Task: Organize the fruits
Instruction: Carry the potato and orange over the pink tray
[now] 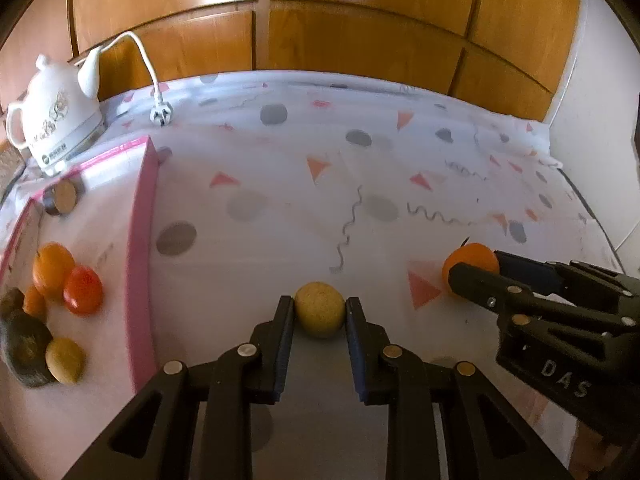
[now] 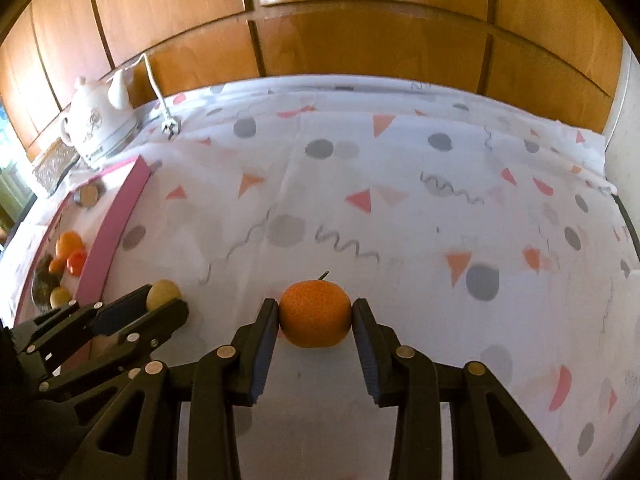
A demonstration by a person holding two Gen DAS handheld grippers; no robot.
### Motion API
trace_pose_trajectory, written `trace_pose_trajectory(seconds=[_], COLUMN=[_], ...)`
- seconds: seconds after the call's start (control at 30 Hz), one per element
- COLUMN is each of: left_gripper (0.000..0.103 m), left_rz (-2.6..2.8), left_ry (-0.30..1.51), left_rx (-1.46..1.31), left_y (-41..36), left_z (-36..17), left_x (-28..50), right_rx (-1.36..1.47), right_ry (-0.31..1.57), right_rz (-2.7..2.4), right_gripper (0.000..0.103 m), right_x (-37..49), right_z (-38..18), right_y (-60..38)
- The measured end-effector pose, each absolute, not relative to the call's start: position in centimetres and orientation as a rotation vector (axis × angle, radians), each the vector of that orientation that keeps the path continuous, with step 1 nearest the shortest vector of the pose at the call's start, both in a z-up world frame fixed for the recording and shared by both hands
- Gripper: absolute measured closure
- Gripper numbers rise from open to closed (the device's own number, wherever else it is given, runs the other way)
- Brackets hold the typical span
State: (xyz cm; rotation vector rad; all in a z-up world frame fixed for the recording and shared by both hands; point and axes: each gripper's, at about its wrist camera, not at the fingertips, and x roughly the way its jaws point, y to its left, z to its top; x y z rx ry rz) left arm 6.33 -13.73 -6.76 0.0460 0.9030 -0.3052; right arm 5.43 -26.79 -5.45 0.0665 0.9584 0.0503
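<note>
While both fruits sit pinched between the pads, I'm at the grasp step on two pieces at once: my left gripper [image 1: 319, 312] is narrowed onto the yellow fruit [image 1: 319, 314] at lower centre of the left wrist view, pads touching both its sides, and my right gripper [image 2: 315, 312] is narrowed the same way onto the orange [image 2: 315, 313] at lower centre of the right wrist view. Both fruits look to be resting on the patterned cloth [image 1: 360, 184] of the worktop, though I can't tell for sure whether either has lifted clear. Over at the left edge of the left view there's the pink-rimmed tray [image 1: 140, 240], already holding a few orange pieces, a red fruit [image 1: 83, 290], a small yellow one and something dark I can't make out. White kettle [image 1: 56, 116] sits upper left behind it, well apart. My read is the tray is the destination, so next I'd need a lift high enough to clear that pink wall, then a carry to the left, yellow fruit first since it's nearer. Round fruit, smooth pads: keep the squeeze steady or it may roll out.
</note>
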Motion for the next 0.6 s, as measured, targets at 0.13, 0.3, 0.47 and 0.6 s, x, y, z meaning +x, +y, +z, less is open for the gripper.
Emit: trace_pose_trajectory(seconds=[0.13,0.3,0.47,0.6], left_gripper=[0.077,0.077,0.077,0.077], left_rz=[-0.302,-0.302,-0.306,-0.304], left_ry=[0.868,0.832,0.822,0.817], left_rx=[0.075,0.095,0.101,0.109], left_y=[-13.9,-14.0,-14.0,-14.1], left_z=[-7.0,-7.4,-7.5,-7.5], left_x=[5.9,5.7,5.6,5.5], right_rx=[0.083,0.061,0.023,-0.011], right_ry=[0.943,0.918,0.859,0.809], right_rz=[0.057,0.068,0.058,0.039], right_gripper=[0.065,0.065,0.064,0.064], right_x=[4.8,4.6,3.8,3.1], right_z=[-5.7,-5.9,-6.2,-6.6], right_y=[-27.0,-26.9,-26.4,-26.0])
